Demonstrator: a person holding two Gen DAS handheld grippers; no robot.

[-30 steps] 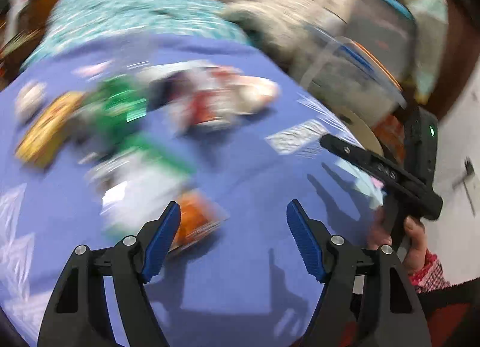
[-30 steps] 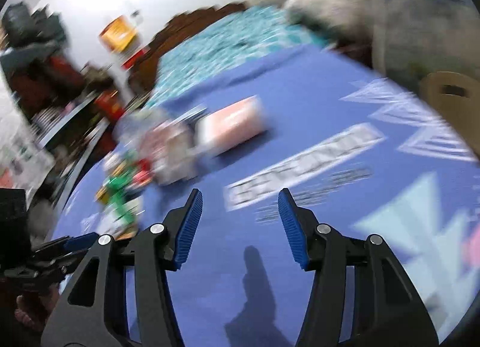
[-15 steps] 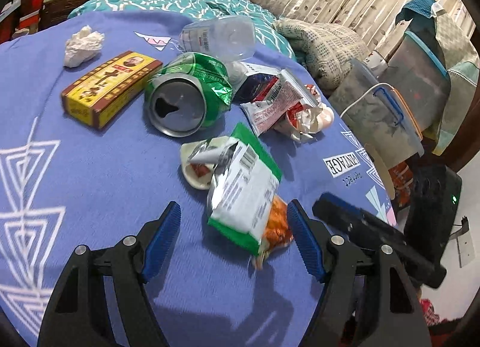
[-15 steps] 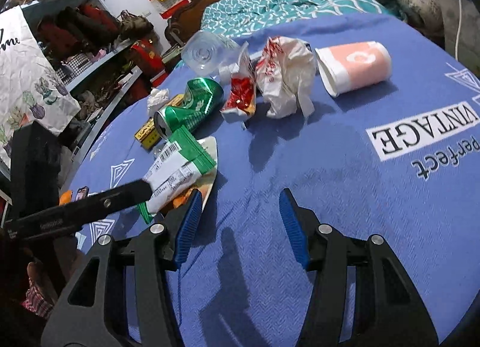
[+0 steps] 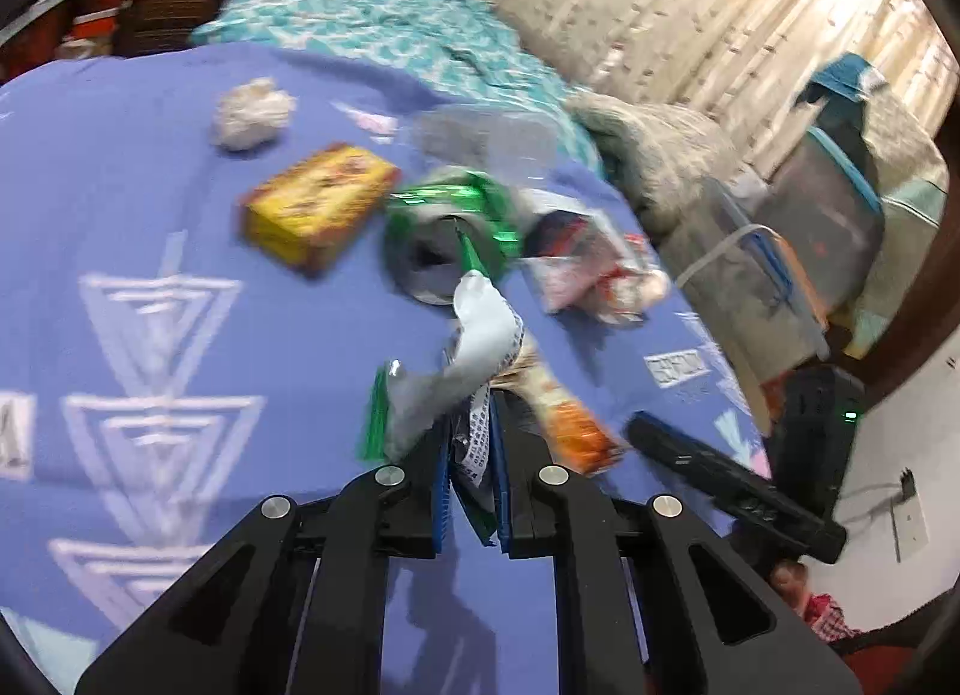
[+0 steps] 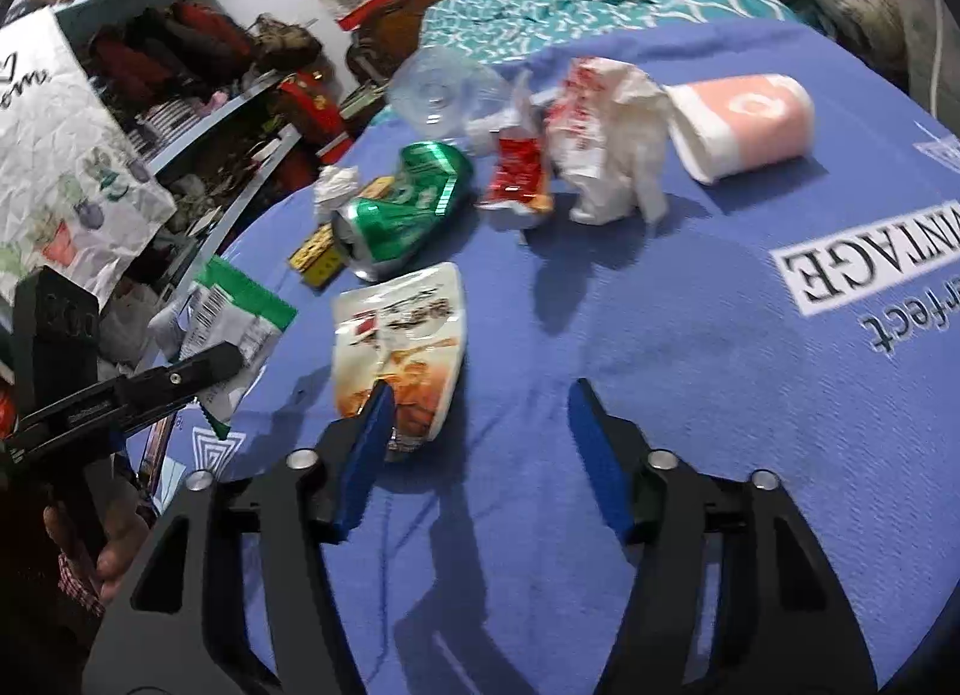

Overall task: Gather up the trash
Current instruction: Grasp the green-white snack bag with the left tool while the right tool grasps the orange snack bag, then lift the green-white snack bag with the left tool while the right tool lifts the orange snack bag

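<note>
Our left gripper (image 5: 471, 455) has just been closing, and its blue pads now pinch the green-and-white wrapper (image 5: 474, 335) at its near edge, the rest of the packet standing up crumpled in front of the jaws, above the blue cloth (image 5: 120, 185). From the right wrist view we see the same wrapper (image 6: 231, 323) lifted off the cloth at the left, caught in the tip of that gripper.

Our right gripper (image 6: 477, 413) has just been opening and stands fairly wide with nothing between its pads; its left finger overlaps the near corner of the orange snack pouch (image 6: 408, 335), which lies flat on the cloth, though we cannot tell whether it touches.

We judge the wrapper to be thin film: nearly weightless, limp and slick, so it buckles rather than resists, and a pinch on a doubled fold near the edge should hold better than one on a single layer. The pouch looks the same, empty and flattened; we would take it by its raised near edge.

Further back lie a dented green can (image 6: 402, 209), a pink paper cup (image 6: 744, 125) on its side, a crumpled white bag (image 6: 606, 131), a yellow box (image 5: 318, 209) and a wad of tissue (image 5: 252, 113).
</note>
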